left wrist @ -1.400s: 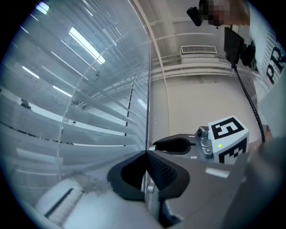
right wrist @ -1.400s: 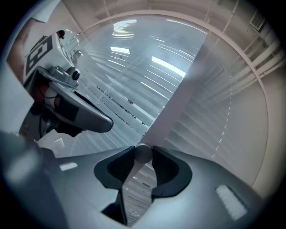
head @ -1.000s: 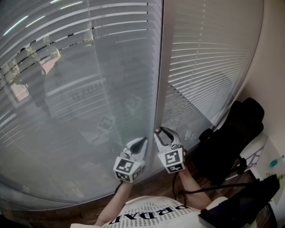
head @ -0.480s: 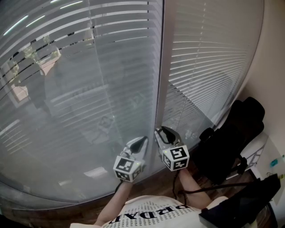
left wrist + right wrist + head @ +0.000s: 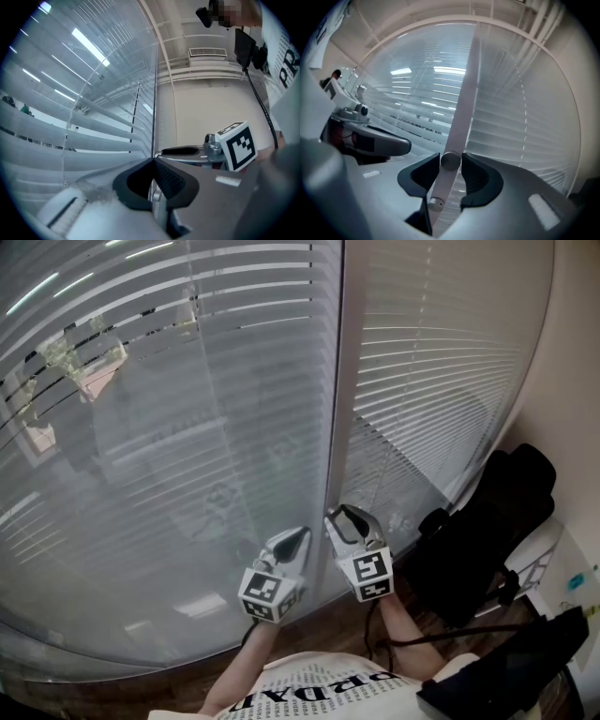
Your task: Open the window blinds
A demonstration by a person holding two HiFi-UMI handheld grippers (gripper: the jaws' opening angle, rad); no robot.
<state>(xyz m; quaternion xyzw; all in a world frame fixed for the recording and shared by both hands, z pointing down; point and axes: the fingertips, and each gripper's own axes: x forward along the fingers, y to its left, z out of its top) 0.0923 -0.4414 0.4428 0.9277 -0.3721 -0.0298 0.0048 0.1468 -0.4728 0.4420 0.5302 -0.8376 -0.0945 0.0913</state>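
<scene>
1. Since a second ago, the marker cube [image 5: 370, 575] on our right hand-held gripper [image 5: 350, 518] has rotated a little. Both grippers have kept their places low on the window.
2. Our right hand-held gripper is closed on the round end of the tilt wand [image 5: 451, 161], which fills the gap between its two dark pads. The wand runs up along the pale window mullion [image 5: 335, 381].
3. Our left hand-held gripper [image 5: 300, 534] sits just beside the right one. Its jaw tips are pressed together and we see nothing between them.
4. The left blind [image 5: 169, 427] is left of the mullion, with its slats partly tilted. Dark gaps near the top left show foliage and buildings outside.
5. The right blind [image 5: 441, 362] is right of the mullion and looks white, with its slats lying closer together.
6. Black capitals on our white shirt [image 5: 319, 692] appear upside down and cut off. The left gripper view shows "PR" [image 5: 287, 65].
</scene>
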